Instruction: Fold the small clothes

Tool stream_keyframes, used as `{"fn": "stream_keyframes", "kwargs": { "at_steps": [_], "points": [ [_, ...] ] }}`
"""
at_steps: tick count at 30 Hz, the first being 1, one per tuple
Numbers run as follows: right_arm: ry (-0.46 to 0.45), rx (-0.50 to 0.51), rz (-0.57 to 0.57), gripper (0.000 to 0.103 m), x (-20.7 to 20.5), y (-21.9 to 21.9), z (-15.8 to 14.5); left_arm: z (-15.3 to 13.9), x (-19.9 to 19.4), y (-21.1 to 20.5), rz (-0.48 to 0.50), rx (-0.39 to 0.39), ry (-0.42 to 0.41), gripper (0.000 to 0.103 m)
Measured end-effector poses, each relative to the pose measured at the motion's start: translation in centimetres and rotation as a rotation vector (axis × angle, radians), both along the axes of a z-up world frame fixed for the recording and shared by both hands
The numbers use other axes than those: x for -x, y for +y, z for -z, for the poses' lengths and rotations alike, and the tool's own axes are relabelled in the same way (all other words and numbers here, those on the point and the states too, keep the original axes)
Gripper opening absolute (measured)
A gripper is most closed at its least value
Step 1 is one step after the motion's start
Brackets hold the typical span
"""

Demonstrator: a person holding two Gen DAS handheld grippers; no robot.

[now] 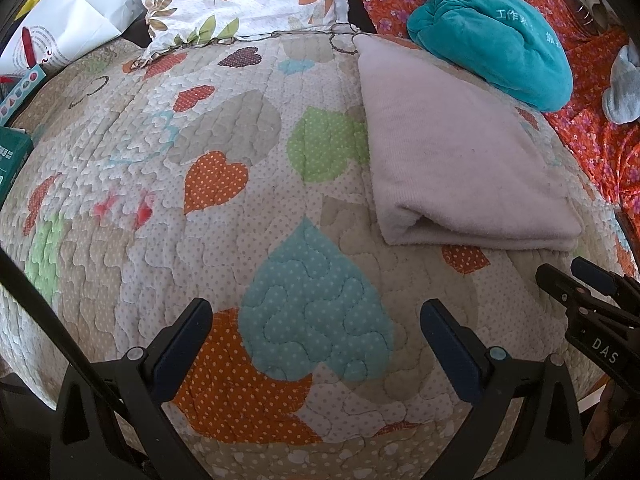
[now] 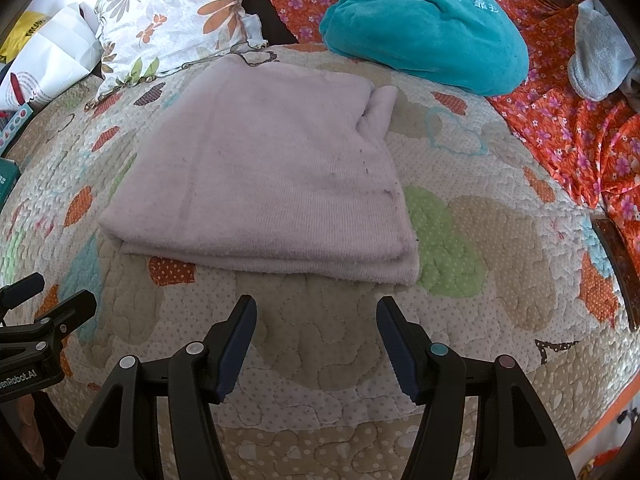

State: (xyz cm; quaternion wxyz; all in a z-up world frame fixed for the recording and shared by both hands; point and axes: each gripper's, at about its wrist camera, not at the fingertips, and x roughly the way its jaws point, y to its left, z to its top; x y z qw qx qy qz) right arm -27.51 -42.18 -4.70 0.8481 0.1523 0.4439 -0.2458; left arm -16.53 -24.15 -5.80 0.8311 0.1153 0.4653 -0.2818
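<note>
1. Cloth first: the pale pink garment [image 2: 260, 184] lies folded in layers on the heart-patterned quilt [image 2: 460, 320] of the bed, just ahead of my right gripper [image 2: 316, 344] and off to the right of my left gripper [image 1: 316, 344]. Its open edges face me, with the layers showing along the near side.
2. Both pairs of jaws stand released and wide apart, grasping nothing; each hovers over bare quilt, close to the garment but not touching it.
3. As I judge it, the garment is already folded at least once, so the step in hand is either one more fold or a tidy-up of the stack.
4. To do it well, I would come in low at the two near corners, one gripper to each, and pinch all the layers together so none slips.
5. I would lift only slightly, carry the edge evenly toward the far side, and keep both corners level so the fold line stays straight.
6. The teal plush bundle [image 2: 424, 24] touches or sits just beside the far corner; I should lay the fold short of it.
7. The floral pillow [image 2: 172, 20] sits near the far left edge, so I keep clear.
</note>
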Motion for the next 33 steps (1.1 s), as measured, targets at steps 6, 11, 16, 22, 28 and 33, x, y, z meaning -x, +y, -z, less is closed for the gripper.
{"fn": "stream_keyframes", "kwargs": {
  "at_steps": [6,11,16,22,28,33],
  "points": [
    [0.0,-0.001,0.002,0.067,-0.02,0.08,0.0,0.21,-0.09,0.01,0.001,-0.006,0.01,0.103],
    [0.001,-0.001,0.001,0.068,-0.03,-0.03,0.09,0.24,-0.14,0.06,0.003,-0.008,0.011,0.103],
    [0.002,-0.002,0.002,0.068,0.03,-0.03,0.2,0.24,-0.16,0.08,0.003,-0.008,0.012,0.103],
    [0.003,-0.001,0.001,0.068,-0.02,-0.12,0.26,0.25,-0.19,0.11,0.004,-0.008,0.009,0.103],
    [0.004,0.0,0.001,0.069,0.0,-0.1,0.29,0.34,-0.18,0.15,0.008,-0.001,0.015,0.103],
    [0.004,0.0,0.001,0.069,0.04,-0.2,0.35,0.27,-0.1,0.09,0.011,-0.004,0.017,0.103]
  ]
}}
